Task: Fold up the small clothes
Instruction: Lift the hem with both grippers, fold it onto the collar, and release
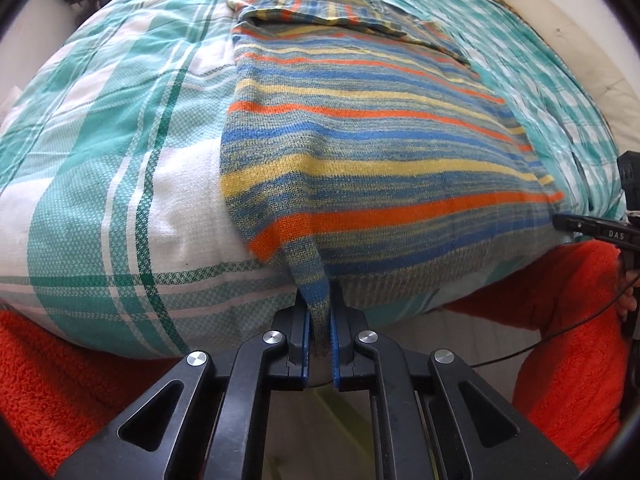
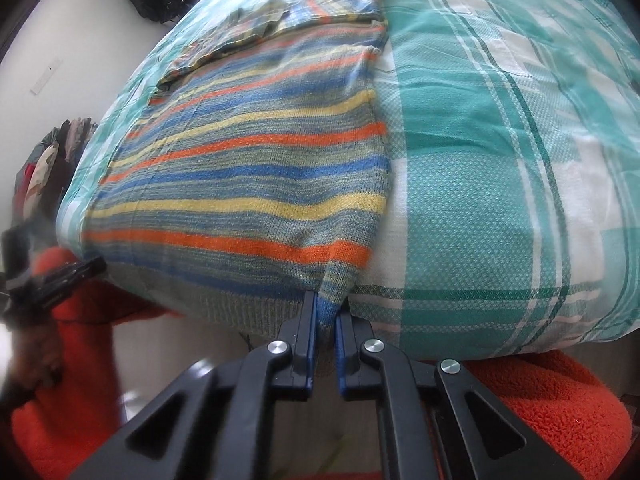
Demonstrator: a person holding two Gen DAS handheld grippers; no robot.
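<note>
Both grippers' fingers [image 1: 319, 322] [image 2: 328, 320] clamp striped sweater [image 1: 360, 152] hem, teal plaid bed [image 1: 120, 152], white wall [image 2: 80, 60].

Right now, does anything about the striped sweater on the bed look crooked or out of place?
Nothing is damaged. The striped sweater lies flat on the plaid bedspread, sleeves folded across its far end. Only the near hem corners look odd, drawn into points by the left gripper and right gripper.

Sweater [image 1: 360, 152] lies flat on the bed [image 1: 120, 152], hem at the near edge; sleeves folded over its far end. Left gripper [image 1: 319, 320] pinches one hem corner; right gripper [image 2: 328, 316] the other.
</note>
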